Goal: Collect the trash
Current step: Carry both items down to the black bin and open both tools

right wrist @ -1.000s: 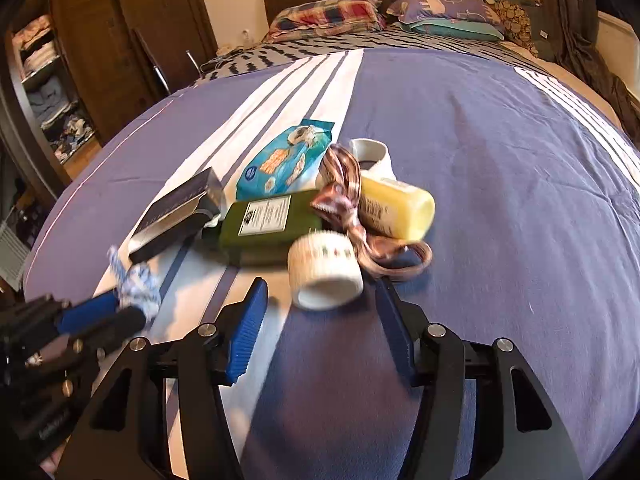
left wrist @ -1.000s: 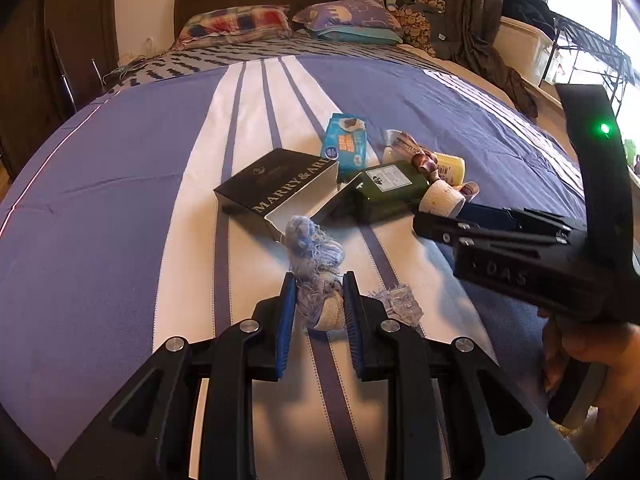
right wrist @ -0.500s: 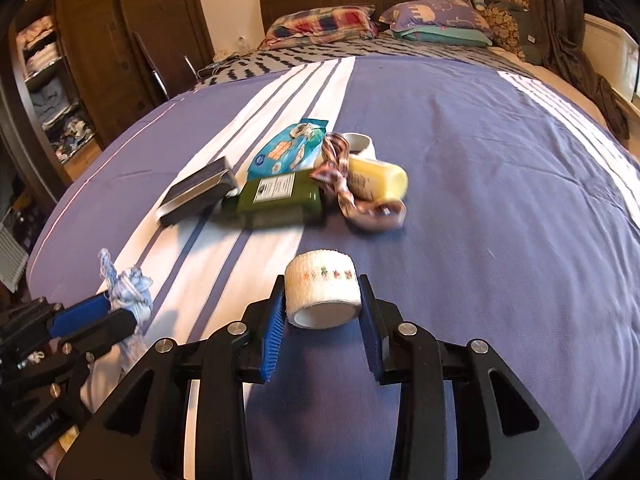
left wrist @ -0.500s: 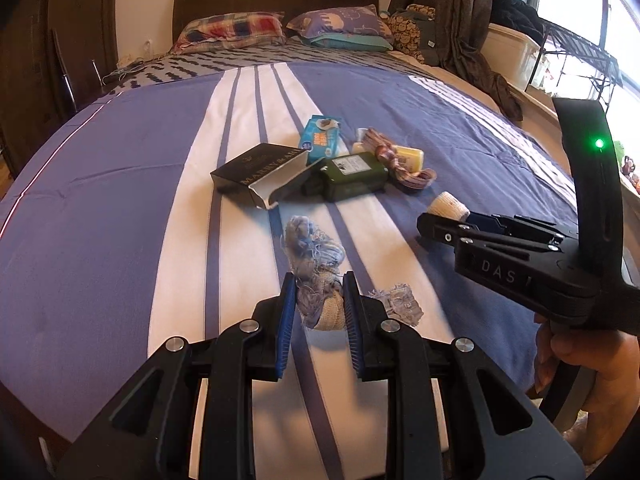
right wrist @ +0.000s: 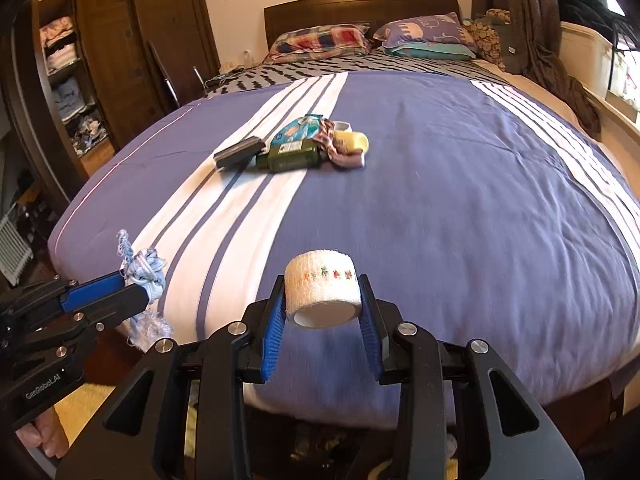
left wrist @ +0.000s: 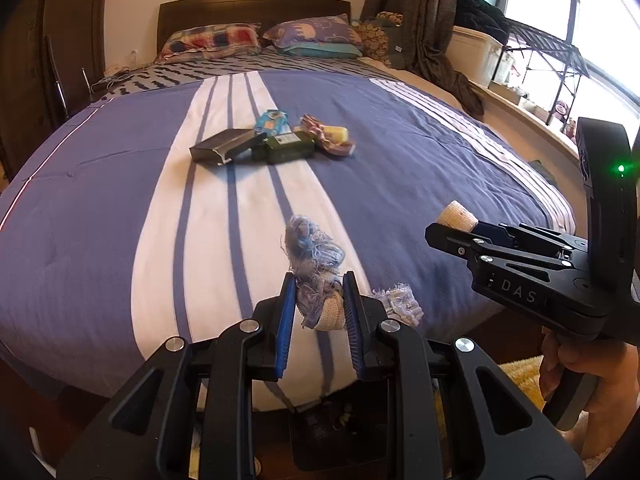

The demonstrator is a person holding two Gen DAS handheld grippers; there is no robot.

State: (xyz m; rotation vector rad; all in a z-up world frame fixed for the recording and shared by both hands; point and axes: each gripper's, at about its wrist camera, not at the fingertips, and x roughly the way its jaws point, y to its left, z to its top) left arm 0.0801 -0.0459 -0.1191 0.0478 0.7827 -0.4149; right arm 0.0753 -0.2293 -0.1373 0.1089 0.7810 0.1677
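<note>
The left claw [left wrist: 319, 307] pinches a frayed blue rag [left wrist: 312, 248]; the right claw [right wrist: 323, 307], its jaws just closed, clamps a white tape roll [right wrist: 322, 283]. Remaining clutter [right wrist: 296, 148] lies on the bed [right wrist: 460, 184] at twelve o'clock.

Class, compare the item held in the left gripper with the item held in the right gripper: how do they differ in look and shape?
The frayed blue cloth scrap in the left gripper is limp, ragged and shapeless; the white bandage roll in the right gripper is a neat, firm cylinder. The scrap is blue with loose threads; the roll is cream with a small coloured pattern. Both are clamped between blue pads, off the bed.
</note>
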